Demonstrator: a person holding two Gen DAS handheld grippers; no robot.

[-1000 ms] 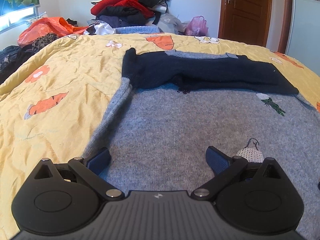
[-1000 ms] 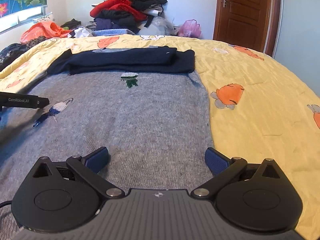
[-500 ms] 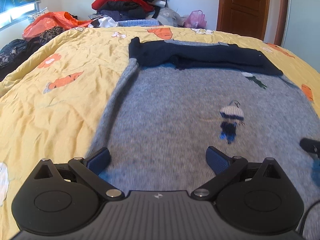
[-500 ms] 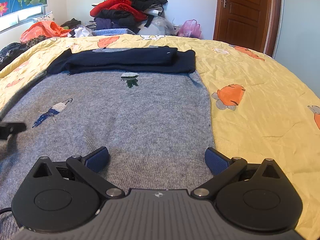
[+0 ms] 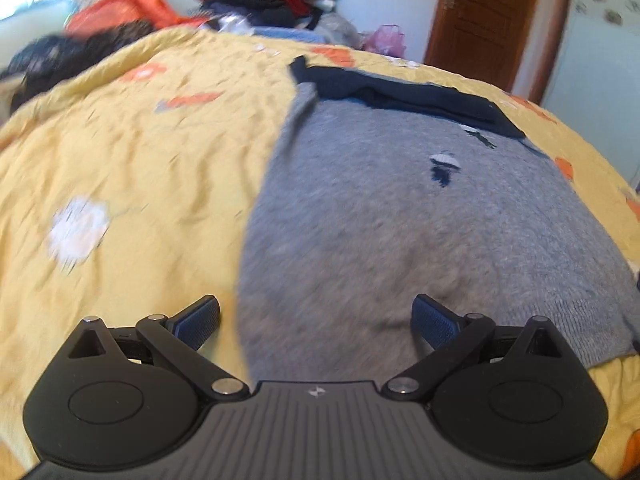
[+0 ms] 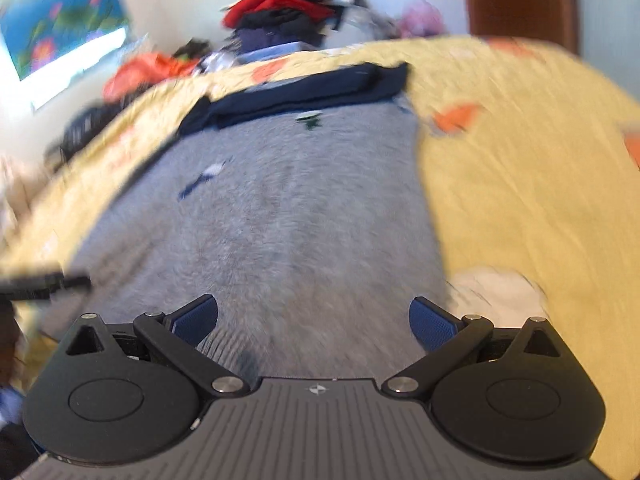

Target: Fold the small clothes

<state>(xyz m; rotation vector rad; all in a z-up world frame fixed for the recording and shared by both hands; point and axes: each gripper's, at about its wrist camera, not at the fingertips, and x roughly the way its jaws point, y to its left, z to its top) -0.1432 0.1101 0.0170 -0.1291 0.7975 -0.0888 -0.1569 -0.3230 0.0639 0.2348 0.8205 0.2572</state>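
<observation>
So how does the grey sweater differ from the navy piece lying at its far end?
The grey sweater is spread flat and covers much of the yellow bedspread; the navy piece is folded into a narrow band across its far end. The grey sweater carries small embroidered figures; the navy piece looks plain. Both lie on the bed untouched, and the left gripper and right gripper are open.

Fuzzy grey knit sweater [image 5: 400, 240], crinkled yellow cotton bedspread [image 5: 140, 168], glossy wooden door [image 5: 480, 20]

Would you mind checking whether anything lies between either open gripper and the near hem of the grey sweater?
Nothing visible does. The left gripper and right gripper both sit open at the near hem of the grey sweater, with only knit and yellow bedspread ahead.
</observation>
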